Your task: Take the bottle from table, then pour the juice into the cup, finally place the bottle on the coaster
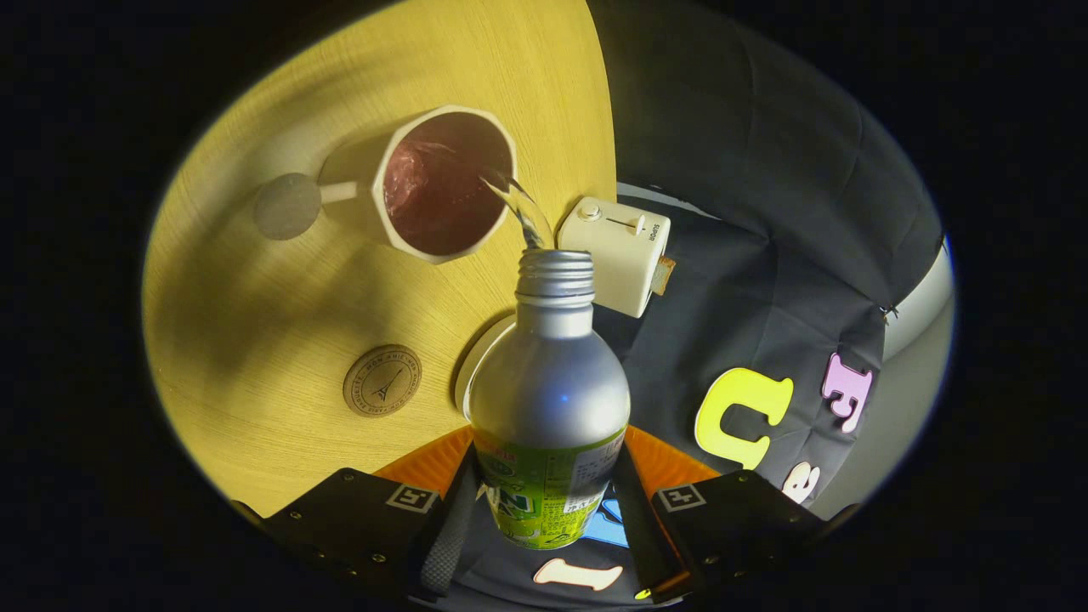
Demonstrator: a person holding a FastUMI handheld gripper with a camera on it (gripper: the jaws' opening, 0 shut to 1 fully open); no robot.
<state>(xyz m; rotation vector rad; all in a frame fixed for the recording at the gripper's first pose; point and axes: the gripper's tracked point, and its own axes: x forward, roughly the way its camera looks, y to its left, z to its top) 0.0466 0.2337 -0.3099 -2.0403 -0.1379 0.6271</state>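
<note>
The tongs [544, 510] grip the bottle [548, 399] on both sides — tipped, juice [523, 208] streaming into the cup [442, 183]; the coaster [382, 380] lies near the cup on the counter [255, 323].

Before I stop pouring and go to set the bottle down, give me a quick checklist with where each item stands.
1. Grip: gripper shut on the bottle, a finger on each side of its label. Ok.
2. Stream: juice runs from the bottle's mouth over the rim into the cup. Ok.
3. Spill: no puddle seen on the table around the cup. Ok.
4. Cup level: liquid is seen inside, below the rim; exact level cannot tell.
5. Coaster: bare, lying on the table ahead of the left-side finger. Ok.
6. Juice left in the bottle: opaque body, cannot tell.
</note>
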